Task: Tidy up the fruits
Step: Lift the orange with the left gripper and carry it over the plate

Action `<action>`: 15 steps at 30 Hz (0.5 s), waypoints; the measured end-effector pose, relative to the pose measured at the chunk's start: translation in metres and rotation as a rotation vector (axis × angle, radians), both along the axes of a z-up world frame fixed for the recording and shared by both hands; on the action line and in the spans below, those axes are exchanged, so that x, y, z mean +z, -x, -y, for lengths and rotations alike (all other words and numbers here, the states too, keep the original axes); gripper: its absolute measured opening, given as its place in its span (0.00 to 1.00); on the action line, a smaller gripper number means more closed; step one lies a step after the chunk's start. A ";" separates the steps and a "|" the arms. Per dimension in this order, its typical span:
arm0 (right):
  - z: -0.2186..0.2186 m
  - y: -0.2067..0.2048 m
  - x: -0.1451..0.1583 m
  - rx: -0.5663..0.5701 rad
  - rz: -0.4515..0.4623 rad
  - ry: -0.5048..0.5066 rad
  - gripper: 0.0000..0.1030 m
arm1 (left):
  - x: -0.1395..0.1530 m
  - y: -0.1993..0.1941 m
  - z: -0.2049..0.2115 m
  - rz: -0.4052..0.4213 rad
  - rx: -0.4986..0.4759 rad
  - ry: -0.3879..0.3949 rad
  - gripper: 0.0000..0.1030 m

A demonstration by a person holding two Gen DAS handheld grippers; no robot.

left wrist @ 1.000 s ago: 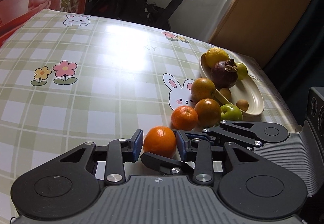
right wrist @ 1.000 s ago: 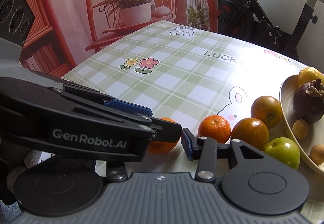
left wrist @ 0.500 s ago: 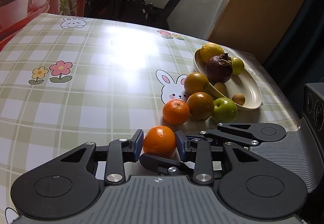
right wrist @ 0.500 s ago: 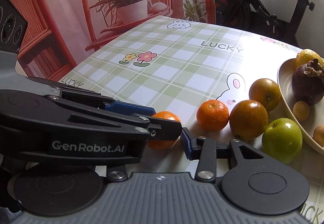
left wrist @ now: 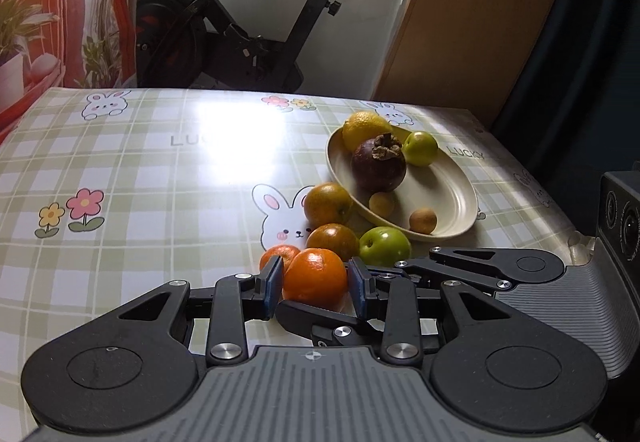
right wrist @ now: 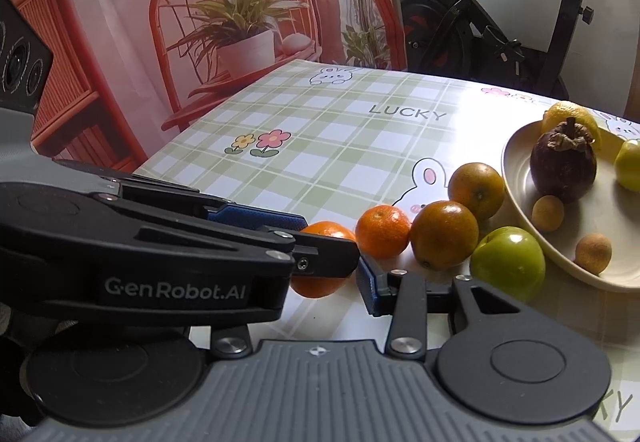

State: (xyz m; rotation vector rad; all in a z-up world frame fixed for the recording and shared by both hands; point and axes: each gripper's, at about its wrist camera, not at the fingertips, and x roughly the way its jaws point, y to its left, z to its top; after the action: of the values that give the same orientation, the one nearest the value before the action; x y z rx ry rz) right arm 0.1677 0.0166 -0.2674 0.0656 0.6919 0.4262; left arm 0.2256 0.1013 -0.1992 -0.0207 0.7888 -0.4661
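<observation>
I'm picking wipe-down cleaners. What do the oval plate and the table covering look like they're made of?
Oval plate: cream and matte with a thin rim and no glaze shine, probably plastic or melamine, though ceramic is possible. Table covering: printed checks and a broad window glare, likely glossy vinyl or oilcloth.

Exercise bike behind table; plant backdrop at left.

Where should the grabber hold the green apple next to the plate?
Grip the green apple across its round middle, coming from the near side. The plate crowds its far right and a dark orange sits at its left, so pads should straddle it carefully.
</observation>
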 end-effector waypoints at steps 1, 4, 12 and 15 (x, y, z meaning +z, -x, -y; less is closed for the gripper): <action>0.004 0.000 0.004 -0.009 0.012 -0.005 0.41 | 0.004 -0.001 0.004 0.012 -0.005 -0.001 0.36; 0.018 0.002 0.018 -0.035 0.063 -0.007 0.41 | 0.020 -0.010 0.021 0.047 -0.023 -0.004 0.36; 0.067 -0.008 0.064 -0.107 0.166 -0.051 0.41 | 0.059 -0.034 0.080 0.163 -0.104 -0.022 0.36; 0.089 -0.012 0.074 -0.149 0.196 -0.054 0.41 | 0.061 -0.044 0.104 0.173 -0.142 -0.030 0.36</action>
State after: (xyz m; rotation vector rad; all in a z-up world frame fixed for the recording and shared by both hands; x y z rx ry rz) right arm 0.1796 -0.0727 -0.1931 0.1245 0.4792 0.3032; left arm 0.2692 -0.0025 -0.1384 0.1032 0.6298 -0.5824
